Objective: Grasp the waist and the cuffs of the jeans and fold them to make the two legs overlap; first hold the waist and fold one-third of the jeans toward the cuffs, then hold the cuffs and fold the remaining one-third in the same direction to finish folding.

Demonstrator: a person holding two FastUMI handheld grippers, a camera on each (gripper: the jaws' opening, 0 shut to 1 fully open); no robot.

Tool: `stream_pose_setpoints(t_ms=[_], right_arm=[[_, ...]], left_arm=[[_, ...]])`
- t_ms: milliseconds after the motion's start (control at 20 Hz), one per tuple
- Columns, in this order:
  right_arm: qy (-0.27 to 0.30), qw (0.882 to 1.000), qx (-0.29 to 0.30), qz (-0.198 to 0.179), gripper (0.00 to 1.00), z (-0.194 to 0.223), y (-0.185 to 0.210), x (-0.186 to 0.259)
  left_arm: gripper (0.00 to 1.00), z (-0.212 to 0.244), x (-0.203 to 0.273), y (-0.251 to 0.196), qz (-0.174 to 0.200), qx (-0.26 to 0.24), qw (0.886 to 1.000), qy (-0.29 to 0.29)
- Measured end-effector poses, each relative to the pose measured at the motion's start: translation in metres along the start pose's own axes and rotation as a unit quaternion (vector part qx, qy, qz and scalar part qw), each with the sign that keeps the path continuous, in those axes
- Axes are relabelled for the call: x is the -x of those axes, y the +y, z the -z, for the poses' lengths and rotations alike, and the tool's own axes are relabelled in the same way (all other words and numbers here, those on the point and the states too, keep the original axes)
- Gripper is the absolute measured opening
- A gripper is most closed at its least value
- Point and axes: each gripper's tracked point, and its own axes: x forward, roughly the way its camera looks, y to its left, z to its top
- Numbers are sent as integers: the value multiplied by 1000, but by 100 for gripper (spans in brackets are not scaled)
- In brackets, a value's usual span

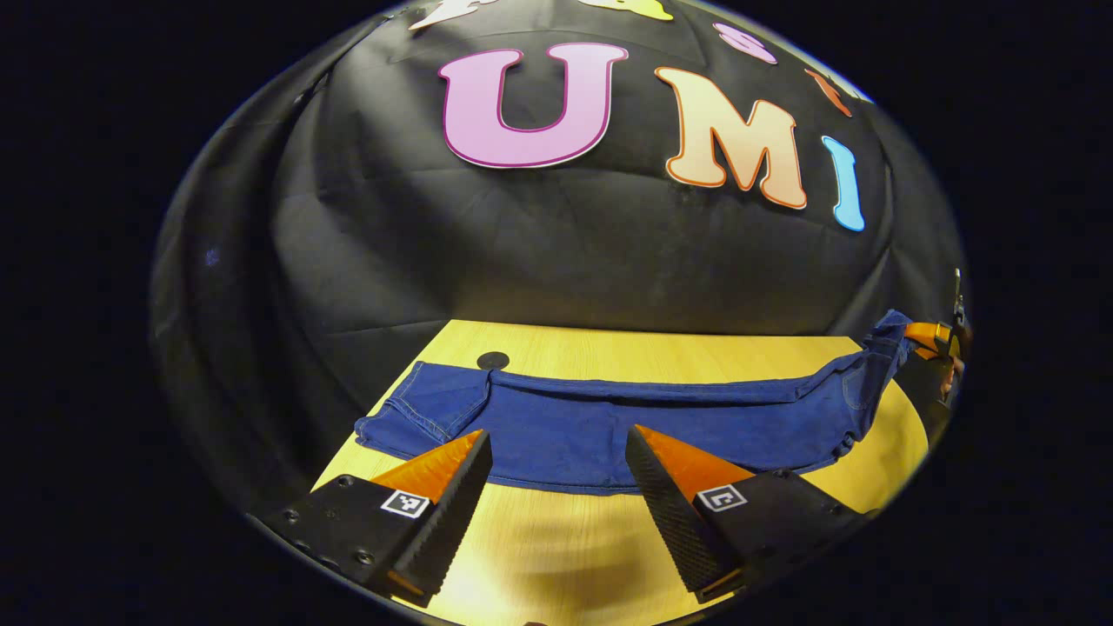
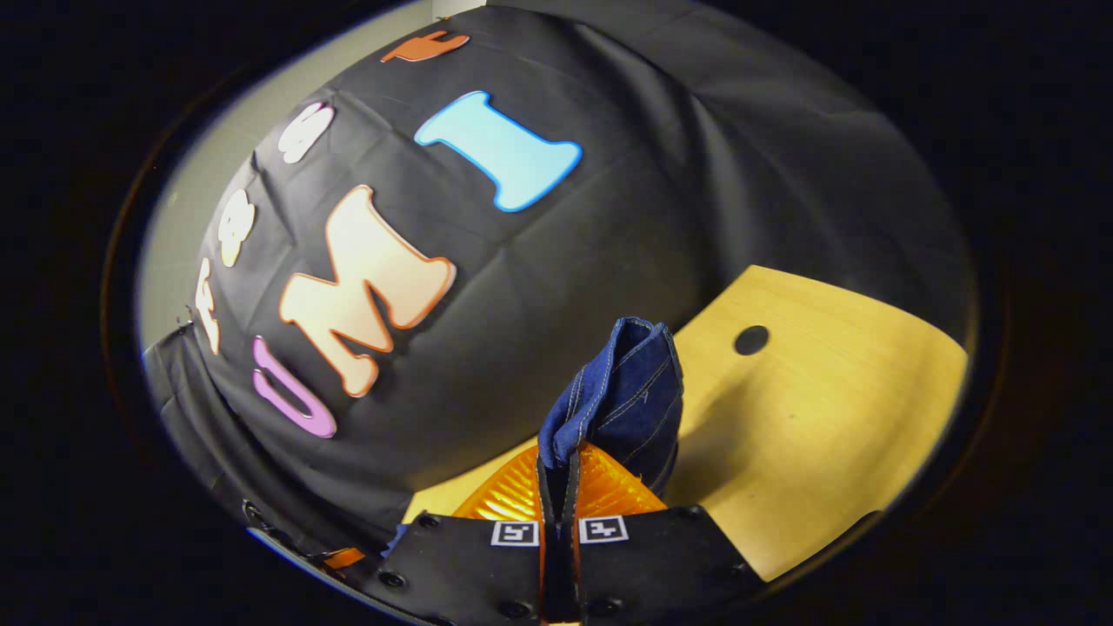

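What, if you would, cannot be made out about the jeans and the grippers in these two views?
- Left gripper view: the far end of the jeans, lifted by the right gripper, sits tiny and cut off at the image edge.
- Right gripper view: denim pinched in the right gripper; the fingers hide whether it is waist or cuff.

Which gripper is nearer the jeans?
Right. The right gripper is shut on one end of the jeans; the left gripper is open, at their near edge, not gripping.

Wooden table with round dark hole near its corner
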Motion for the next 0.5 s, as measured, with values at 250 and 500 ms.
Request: stream_pose_setpoints(t_ms=[250, 500], right_arm=[[13, 996, 19, -90, 2, 24, 81, -5], [65, 989, 70, -114, 2, 115, 121, -19]], left_arm=[[95, 1, -5, 6, 4, 11, 1000, -2], [100, 5, -11, 10, 12, 19, 1000, -1]])
